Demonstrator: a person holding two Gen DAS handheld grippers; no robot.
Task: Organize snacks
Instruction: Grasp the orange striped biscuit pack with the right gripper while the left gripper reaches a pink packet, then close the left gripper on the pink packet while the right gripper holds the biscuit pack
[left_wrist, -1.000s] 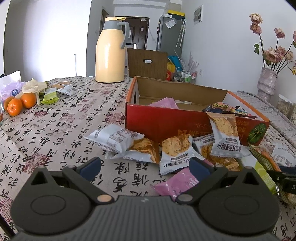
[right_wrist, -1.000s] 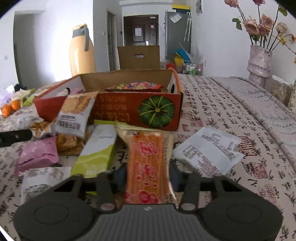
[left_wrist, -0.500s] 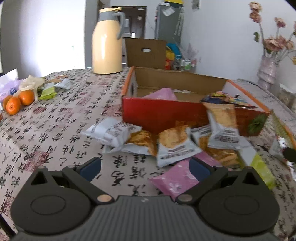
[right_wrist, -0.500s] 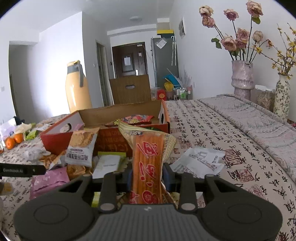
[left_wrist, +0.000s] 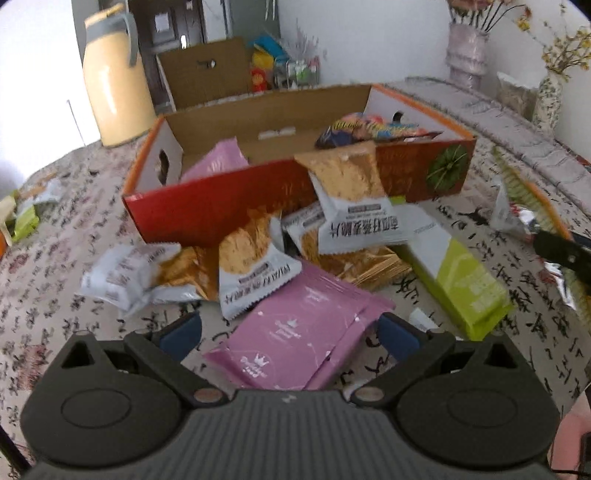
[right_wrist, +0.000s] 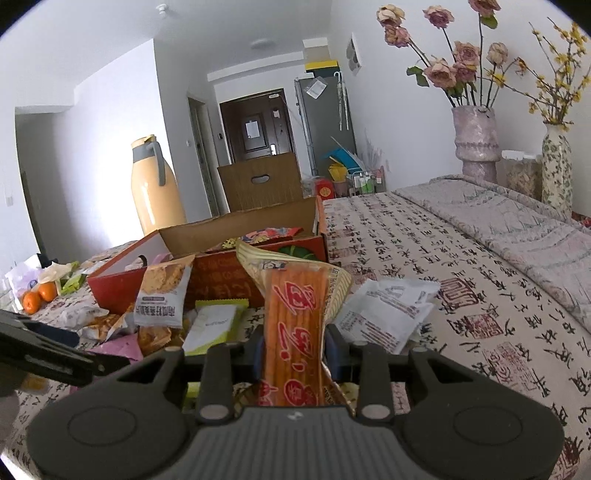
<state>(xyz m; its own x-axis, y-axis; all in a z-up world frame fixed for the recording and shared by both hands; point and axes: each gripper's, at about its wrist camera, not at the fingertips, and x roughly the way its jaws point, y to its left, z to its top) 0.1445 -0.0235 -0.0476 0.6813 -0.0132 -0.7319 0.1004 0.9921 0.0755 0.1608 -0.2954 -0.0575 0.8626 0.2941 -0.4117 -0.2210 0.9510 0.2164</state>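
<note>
The right gripper (right_wrist: 294, 349) has its jaws clamped on one orange-striped snack packet (right_wrist: 294, 325), held upright above the bench (right_wrist: 461, 280). The left gripper (left_wrist: 290, 328) hangs with jaws wide apart over one pink packet (left_wrist: 299, 332) lying flat, not touching it. Beyond it lie four cracker packets (left_wrist: 255, 262) in a loose heap, one leaning on the red cardboard box (left_wrist: 221, 206), and one green packet (left_wrist: 458, 273) beside them. Inside the box sit a second pink packet (left_wrist: 221, 162) and a colourful bag (left_wrist: 365, 127). A yellow thermos jug (right_wrist: 157, 188) stands behind; two vases (right_wrist: 476, 142) of flowers stand at the right. A calligraphy-print cloth covers the bench.
</note>
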